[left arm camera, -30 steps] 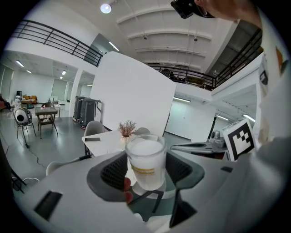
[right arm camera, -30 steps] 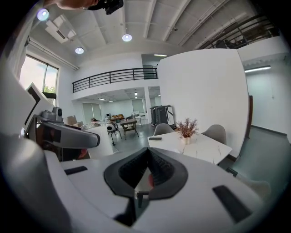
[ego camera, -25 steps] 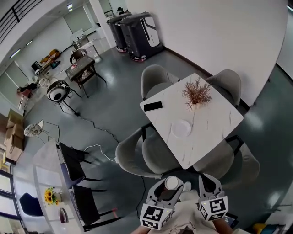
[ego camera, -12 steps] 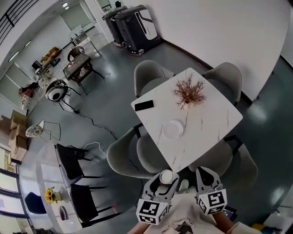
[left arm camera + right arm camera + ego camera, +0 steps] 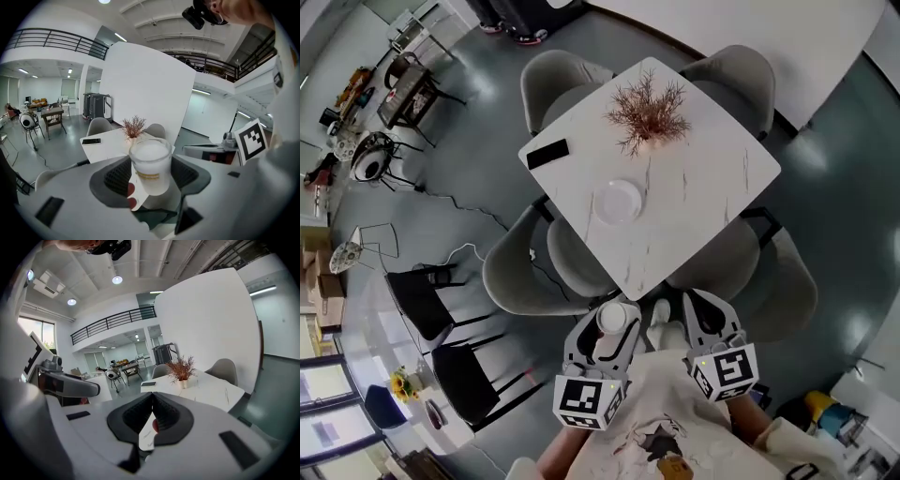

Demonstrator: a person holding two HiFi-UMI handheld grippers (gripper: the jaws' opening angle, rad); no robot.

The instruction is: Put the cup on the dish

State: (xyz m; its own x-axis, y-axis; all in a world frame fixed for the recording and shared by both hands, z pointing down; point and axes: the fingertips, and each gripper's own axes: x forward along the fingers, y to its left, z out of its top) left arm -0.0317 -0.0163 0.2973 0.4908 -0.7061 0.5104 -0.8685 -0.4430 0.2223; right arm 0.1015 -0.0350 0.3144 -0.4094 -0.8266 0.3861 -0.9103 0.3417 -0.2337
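Seen from above, a person stands at the near corner of a square white marble table [image 5: 712,187] ringed by four grey chairs [image 5: 520,272], holding a gripper in each hand.

The left gripper [image 5: 607,330] has its two dark padded jaws spread wide and pressed against the sides of a frosted white cup [image 5: 150,164]. The cup stands upright between them and has a thin gold band round its middle. It is held in the air just off the table's near corner, above a chair seat and not over the tabletop.

The right gripper [image 5: 153,401] is just beside the left one. Its jaws are brought together with their tips touching, and nothing is between them.

A round white dish [image 5: 619,200] lies on the table toward its left side, with nothing on it, well apart from the cup. Beyond the dish, a reddish-brown dried plant [image 5: 647,108] stands in a small pale vase. A black phone [image 5: 547,153] lies flat near the table's far-left edge.
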